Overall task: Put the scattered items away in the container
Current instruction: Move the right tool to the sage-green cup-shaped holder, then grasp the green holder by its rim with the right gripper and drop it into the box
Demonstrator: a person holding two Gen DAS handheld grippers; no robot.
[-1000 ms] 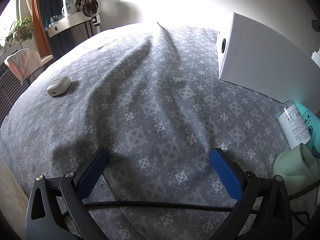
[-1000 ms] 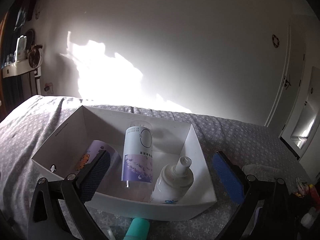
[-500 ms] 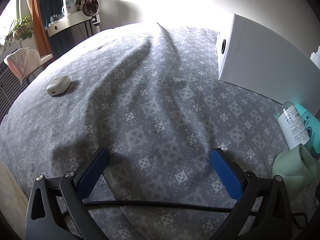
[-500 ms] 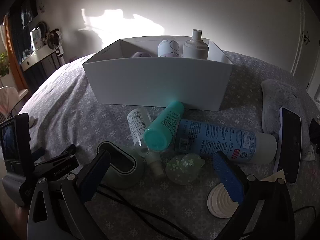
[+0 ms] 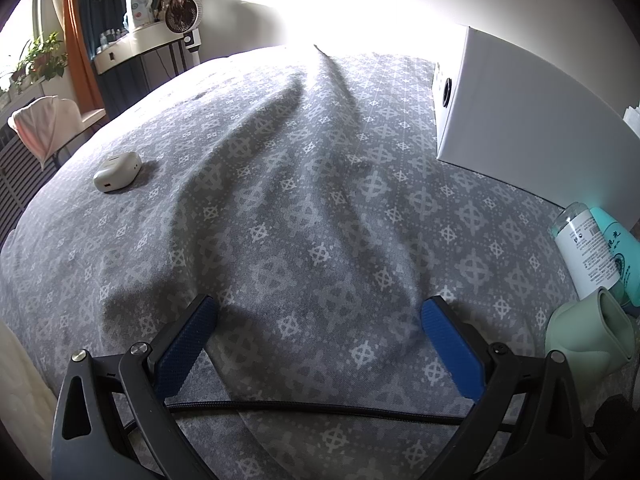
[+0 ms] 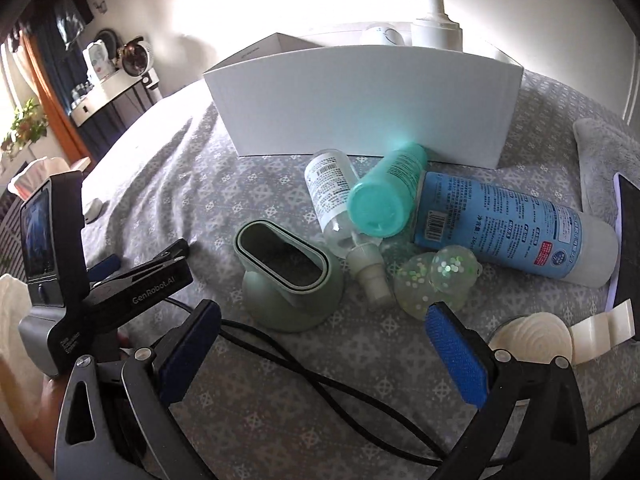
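Bottles' tops (image 6: 436, 26) poke above the white box (image 6: 360, 108) on the bed (image 5: 300, 220); its contents are otherwise hidden. Scattered teal bottle (image 6: 386, 196) lies near it. Both grippers' (image 5: 318, 312) (image 6: 324, 316) jaws are apart, empty.

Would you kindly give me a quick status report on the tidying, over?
Both grippers, left and right, open and empty. Box holds bottles; teal bottle, blue can, clear bottle and green holder lie outside it. Black cable crosses under right gripper.
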